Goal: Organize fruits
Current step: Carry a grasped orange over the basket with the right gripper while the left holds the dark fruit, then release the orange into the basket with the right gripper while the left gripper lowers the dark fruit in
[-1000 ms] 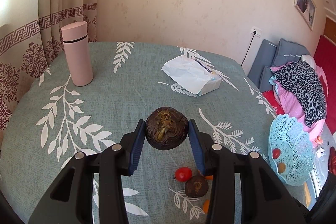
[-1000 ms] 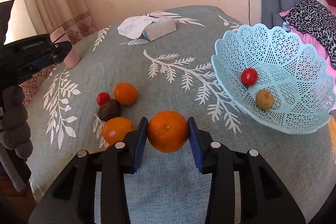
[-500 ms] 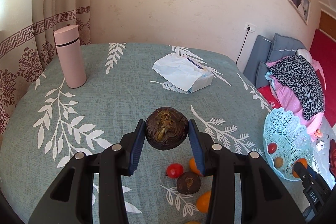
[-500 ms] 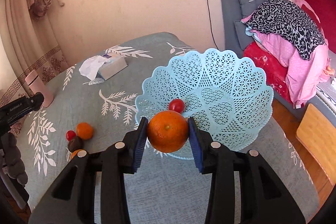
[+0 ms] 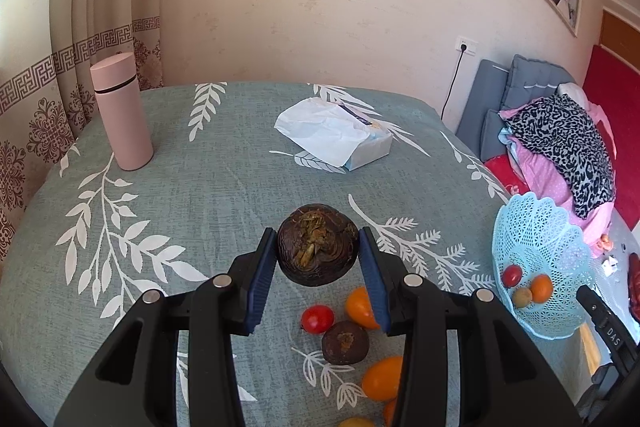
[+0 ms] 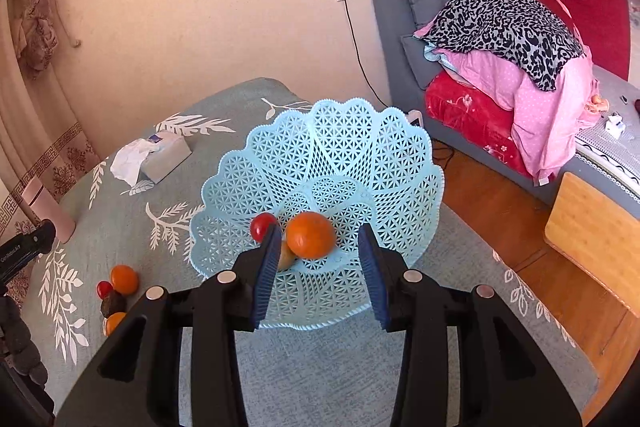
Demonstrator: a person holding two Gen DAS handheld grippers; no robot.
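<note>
Progress check on the fruit sorting: I'd call it somewhere around a third done.

The light-blue lattice plastic basket [image 6: 360, 167] sits at the edge of the surface [image 5: 224, 187], which is covered in a grey-green cloth with white leaf print. Three pieces are in it right now: a small red tomato [image 6: 261, 227], a little tan-yellow round fruit [image 6: 286, 257] mostly hidden behind the gripper finger, and a round orange [image 6: 311, 235]. The right gripper [image 6: 318, 259] is over the basket with its blue pads spread wide, and the orange sits between them touching neither, so it looks released into the bowl.

The left gripper [image 5: 318, 267] is pinching a dark brown, rough round fruit with a dried stem scar [image 5: 318, 251], held up above the cloth and well apart from the basket. That one presumably goes in next.

Left on the cloth, in a cluster under the left gripper: another red tomato [image 5: 317, 318], a smaller dark brown fruit [image 5: 345, 342], an orange citrus partly behind the gripper pad [image 5: 358, 307], a second one [image 5: 382, 378], plus bits of more orange at the bottom edge of the left view, too cut off to count properly.

The pink flask [image 5: 121, 111] and tissue pack [image 5: 332, 133] sit further back, out of the way.
</note>
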